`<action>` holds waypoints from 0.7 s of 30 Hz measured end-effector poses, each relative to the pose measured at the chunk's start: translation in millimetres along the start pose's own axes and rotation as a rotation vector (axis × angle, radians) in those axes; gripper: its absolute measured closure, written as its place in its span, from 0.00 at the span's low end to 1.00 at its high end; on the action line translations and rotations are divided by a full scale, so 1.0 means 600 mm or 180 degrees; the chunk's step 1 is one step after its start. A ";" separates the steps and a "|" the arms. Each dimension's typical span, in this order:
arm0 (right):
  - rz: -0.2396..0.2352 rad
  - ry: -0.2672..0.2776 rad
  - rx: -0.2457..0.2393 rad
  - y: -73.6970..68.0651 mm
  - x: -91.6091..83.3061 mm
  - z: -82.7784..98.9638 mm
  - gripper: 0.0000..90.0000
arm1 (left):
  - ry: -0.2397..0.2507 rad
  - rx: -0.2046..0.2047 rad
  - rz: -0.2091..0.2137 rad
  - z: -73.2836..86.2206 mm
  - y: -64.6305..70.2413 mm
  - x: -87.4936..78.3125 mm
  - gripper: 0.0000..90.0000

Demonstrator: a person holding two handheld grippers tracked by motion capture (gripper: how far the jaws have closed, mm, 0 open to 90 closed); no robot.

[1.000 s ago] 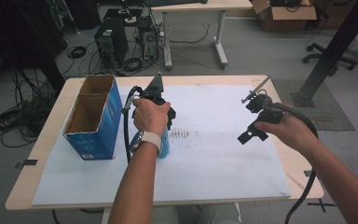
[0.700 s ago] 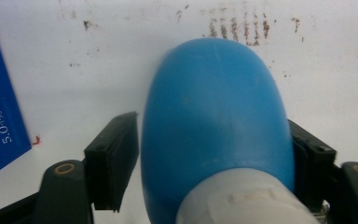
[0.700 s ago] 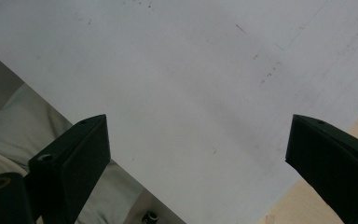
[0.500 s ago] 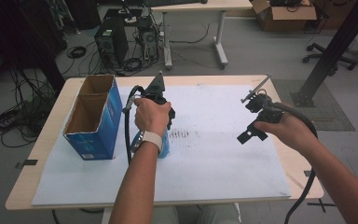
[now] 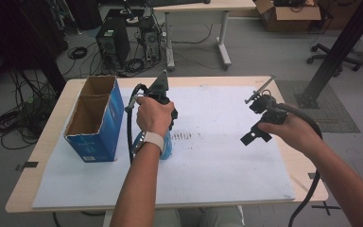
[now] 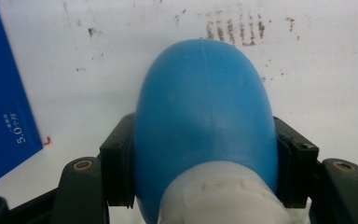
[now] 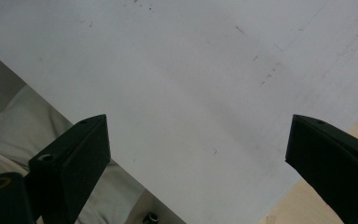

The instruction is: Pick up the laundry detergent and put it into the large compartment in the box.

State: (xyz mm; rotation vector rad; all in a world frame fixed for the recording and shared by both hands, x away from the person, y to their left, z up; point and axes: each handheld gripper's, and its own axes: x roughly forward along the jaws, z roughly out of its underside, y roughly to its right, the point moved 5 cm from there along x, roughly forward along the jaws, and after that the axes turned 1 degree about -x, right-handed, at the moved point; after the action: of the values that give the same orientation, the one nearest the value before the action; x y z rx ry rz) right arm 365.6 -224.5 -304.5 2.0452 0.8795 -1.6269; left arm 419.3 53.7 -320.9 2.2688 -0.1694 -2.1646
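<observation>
Fingers of my left gripper (image 6: pixel 205 186) are pinching a blue rounded object (image 6: pixel 205 116) from both sides, black pads pressing its flanks just above a white band or cap at its near end, so I am judging it is being held firmly for carrying or placing. In the high view that object (image 5: pixel 166 144) is sitting low over the white sheet (image 5: pixel 217 156), just right of the open blue cardboard box (image 5: pixel 94 120), and my left hand (image 5: pixel 153 113) is covering most of it, so I cannot tell whether it is resting on the sheet or hanging just above. What the object actually is I am not making out; its top end is cut off. Moving right, my right gripper (image 5: pixel 255 135) is hovering well apart from it, jaws spread wide and holding nothing; in its own view the jaws are framing bare sheet, a strip of wooden table edge (image 7: pixel 326 186) and pale fabric below, likely clothing.
</observation>
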 end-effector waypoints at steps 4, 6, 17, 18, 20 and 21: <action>-0.0002 -0.0002 0.0003 0.000 -0.001 0.001 0.07 | 0.0027 0.0023 -0.0004 0.000 0.002 -0.017 0.42; 0.0000 -0.0002 0.0002 0.000 -0.001 0.002 0.07 | 0.0032 0.0044 -0.0012 0.000 0.002 -0.030 0.42; 0.0005 0.0005 -0.0003 0.000 -0.004 0.004 0.07 | 0.0045 0.0135 -0.0049 0.001 -0.009 -0.113 0.42; 0.0001 0.0010 0.0003 0.000 -0.004 0.003 0.07 | 0.0060 0.0136 -0.0042 0.001 -0.011 -0.121 0.42; -0.0004 0.0008 0.0005 0.000 -0.003 0.003 0.07 | 0.0037 0.0146 -0.0026 0.003 -0.015 -0.139 0.42; 0.0002 -0.0002 0.0005 0.000 -0.003 0.003 0.07 | 0.0035 0.0153 -0.0024 0.003 -0.017 -0.145 0.42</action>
State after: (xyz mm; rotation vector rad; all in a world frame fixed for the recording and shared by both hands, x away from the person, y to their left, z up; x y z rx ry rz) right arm 363.9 -226.1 -303.4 2.0457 0.8775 -1.6281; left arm 414.6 70.9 -235.4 2.3097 -0.2155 -2.1747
